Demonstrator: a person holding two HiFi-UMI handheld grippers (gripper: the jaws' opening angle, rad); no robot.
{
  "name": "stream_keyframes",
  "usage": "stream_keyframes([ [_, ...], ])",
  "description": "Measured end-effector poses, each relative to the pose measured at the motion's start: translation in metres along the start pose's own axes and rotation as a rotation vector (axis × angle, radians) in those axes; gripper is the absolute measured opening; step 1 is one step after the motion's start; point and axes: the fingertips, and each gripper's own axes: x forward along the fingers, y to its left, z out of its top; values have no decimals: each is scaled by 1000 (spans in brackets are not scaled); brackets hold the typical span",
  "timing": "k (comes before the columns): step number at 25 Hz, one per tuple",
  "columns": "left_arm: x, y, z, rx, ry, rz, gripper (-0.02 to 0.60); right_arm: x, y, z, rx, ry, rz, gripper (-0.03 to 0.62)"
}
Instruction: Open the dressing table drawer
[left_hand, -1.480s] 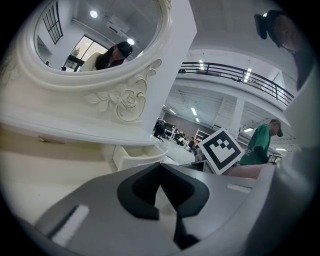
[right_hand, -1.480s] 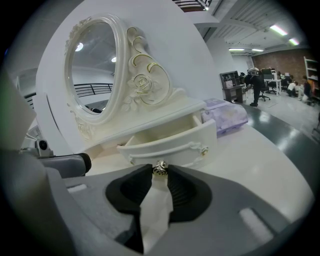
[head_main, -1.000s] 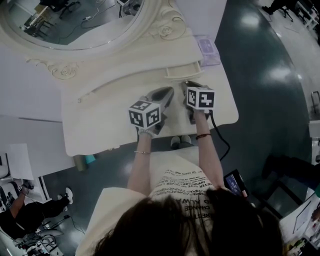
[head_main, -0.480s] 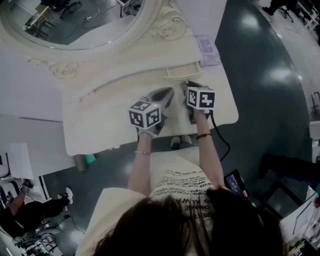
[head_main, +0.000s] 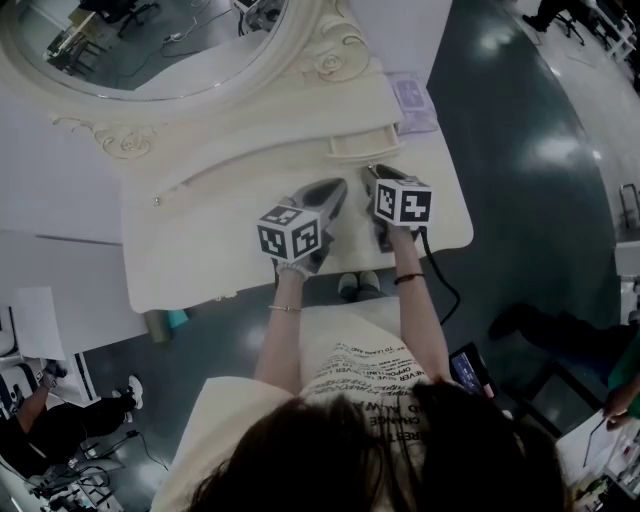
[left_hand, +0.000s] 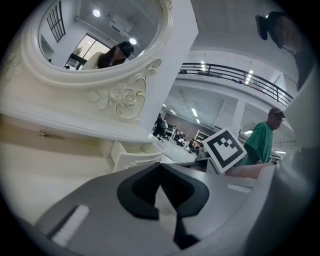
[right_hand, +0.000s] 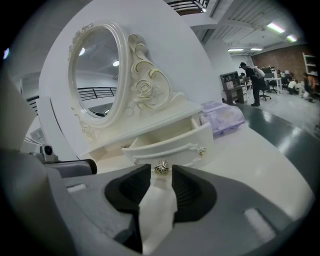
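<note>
The dressing table (head_main: 200, 250) had a broad stretch of bare cream top to the left of both grippers, out to its rounded corner; its front edge ran close beneath the two marker cubes, and its right edge lay near the right gripper, with dark floor (head_main: 520, 180) beyond. Behind the grippers the way was closed by the carved base of the oval mirror (head_main: 150, 40).

The drawer (right_hand: 167, 142) stood partly out of that base, at the table's right end, just ahead of the right gripper; its long axis ran side to side along the mirror base, its curved front faced the person, and its open top showed pale bare inside walls. A purple pack (right_hand: 222, 117) lay just beside it on the far right; its print was too blurred to read.

The right gripper (right_hand: 161, 172) had its jaws a narrow gap apart, with a small gilt knob (right_hand: 161, 168) of the drawer front sitting in their mouth; a sliver of space showed at each side of the knob, so no firm grip could be made out. A second knob (right_hand: 201, 150) sat further right on the same front.

The left gripper (left_hand: 160, 167) hovered above the tabletop beside the other, tips closed together on nothing.

The cubes bore black-and-white square markers; the shirt carried lines of capitals, too small to read with certainty.
</note>
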Motion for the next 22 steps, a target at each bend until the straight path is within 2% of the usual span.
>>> stream_keyframes([
  [5, -2, -6, 5, 7, -21, -9, -2, -14, 9, 9, -68, -16, 70, 121],
  [10, -8, -22, 8, 57, -39, -43, -2, -39, 24, 19, -175, -96, 154, 104],
  [15, -16, -40, 19, 102, -85, -79, -2, -65, 44, 26, -187, -189, 252, 87],
  [22, -35, -59, 38, 153, -162, -108, -2, -97, 75, 48, -244, -302, 344, 26],
])
